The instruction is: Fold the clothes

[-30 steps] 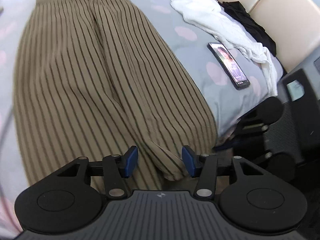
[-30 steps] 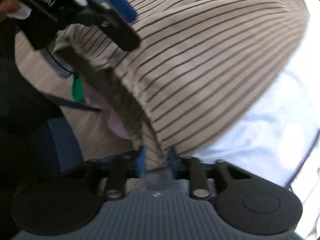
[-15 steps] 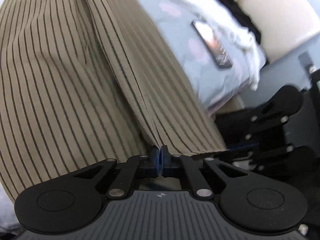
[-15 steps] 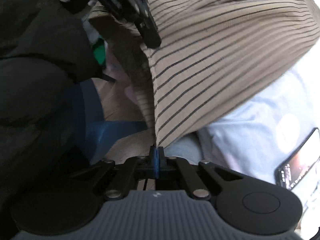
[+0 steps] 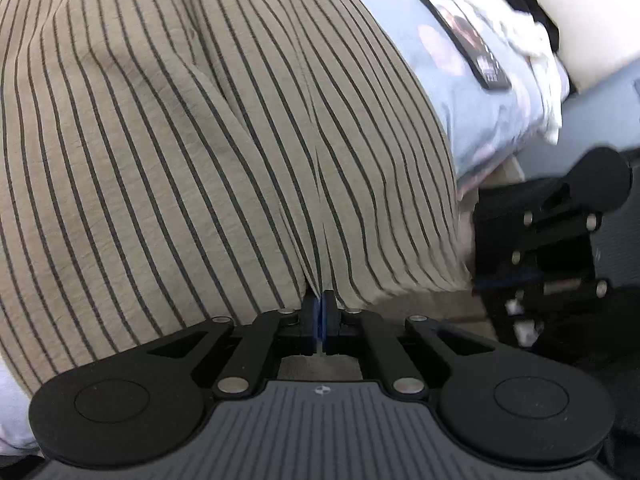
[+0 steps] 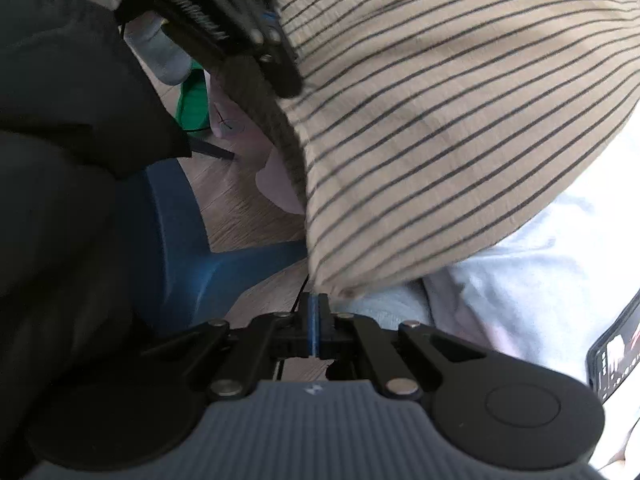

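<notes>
Two views, left wrist first; left gripper point(image 5: 319, 314) sits at lower centre of the frame, its blue pads pressed together on the near hem of the striped trousers point(image 5: 192, 140), the cloth puckering into a fold that rises from the pinch; its jaws have just been closing, with that hem between them; the tan, dark-striped garment fills the left and centre of the frame, spread over a pale blue bed sheet point(image 5: 468, 92) with pink spots; a phone point(image 5: 466, 36) lies screen-up on the sheet at upper right, well apart from the trousers; a white garment point(image 5: 544, 64) bunches along the bed edge just beyond the phone; the right gripper point(image 5: 536, 256) shows at mid right, blurred, at the trousers' right hem corner. Right wrist view: right gripper point(image 6: 316, 322) at lower centre, pads drawn almost together on the lowest corner of the trousers' hem, cloth hanging down into the pinch; its jaws have parted very slightly just now, the hem corner between them; trousers fill the upper right of the frame; left gripper point(image 6: 256, 36) crosses the upper left, meeting the hem; dark sleeve point(image 6: 68, 128) fills the left; blue chair base point(image 6: 192, 248) over wooden floor point(image 6: 236, 200) below it; phone at the lower right edge on the sheet.
</notes>
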Tool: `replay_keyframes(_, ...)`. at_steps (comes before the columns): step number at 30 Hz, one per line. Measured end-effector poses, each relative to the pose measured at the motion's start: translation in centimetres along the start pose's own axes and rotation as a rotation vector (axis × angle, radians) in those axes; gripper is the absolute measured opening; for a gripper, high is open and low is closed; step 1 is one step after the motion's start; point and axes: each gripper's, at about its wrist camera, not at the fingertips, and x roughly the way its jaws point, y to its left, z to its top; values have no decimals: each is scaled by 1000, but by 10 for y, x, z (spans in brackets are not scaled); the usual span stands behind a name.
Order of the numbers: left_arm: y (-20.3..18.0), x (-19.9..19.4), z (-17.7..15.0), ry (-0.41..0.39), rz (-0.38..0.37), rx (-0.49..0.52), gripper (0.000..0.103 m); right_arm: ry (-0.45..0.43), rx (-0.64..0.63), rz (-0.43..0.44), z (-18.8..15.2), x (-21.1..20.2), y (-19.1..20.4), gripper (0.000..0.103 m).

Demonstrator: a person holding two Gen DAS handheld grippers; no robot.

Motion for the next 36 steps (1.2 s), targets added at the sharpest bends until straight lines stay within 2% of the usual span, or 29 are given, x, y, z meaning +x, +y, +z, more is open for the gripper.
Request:
replay_keyframes(3, -2, -4, -6, 28, 4, 9, 3, -24, 17, -21, -3, -7, 0, 7)
replay_keyframes(5, -4, -13, -10, 12, 8, 19, 13, -51, 21, -29, -4, -16, 0, 16)
replay_keyframes(6, -5, -17, -11, 0, 12, 21, 21, -63, 20, -40, -5, -20, 1, 24)
replay_keyframes(7, -5, -23, -12, -15, 18, 20, 23, -76, 19, -51, -5, -25, 1, 29)
replay_keyframes(9, -4, -33, -15, -47, 27, 10, 25, -103, 21, -74, -5, -34, 0, 29)
replay_keyframes(13, 0, -55, -21, -114, 43, -29, 28, -155, 57, -120, -2, -48, -9, 39)
replay_keyframes(17, 12, -81, -27, -191, 102, -79, 36, -222, 139, -157, 6, -63, -26, 40)
replay_keyframes(18, 15, -88, -28, -212, 118, -98, 41, -249, 161, -162, 9, -67, -31, 42)
replay_keyframes(20, 23, -100, -30, -254, 148, -137, 43, -296, 210, -177, 9, -66, -26, 52)
replay_keyframes(22, 31, -110, -29, -288, 189, -190, 45, -324, 257, -201, 15, -65, -30, 55)
replay_keyframes(27, 45, -118, -31, -336, 329, -336, 48, -317, 381, -211, 24, -61, -53, 55)
replay_keyframes(29, 49, -118, -33, -347, 349, -385, 49, -312, 416, -220, 24, -65, -59, 55)
replay_keyframes(32, 56, -114, -35, -352, 341, -417, 50, -315, 469, -212, 19, -66, -66, 59)
replay_keyframes(34, 62, -109, -36, -332, 348, -411, 50, -302, 499, -208, 16, -63, -69, 64)
replay_keyframes(36, 68, -101, -35, -308, 366, -425, 50, -280, 514, -204, 13, -65, -70, 64)
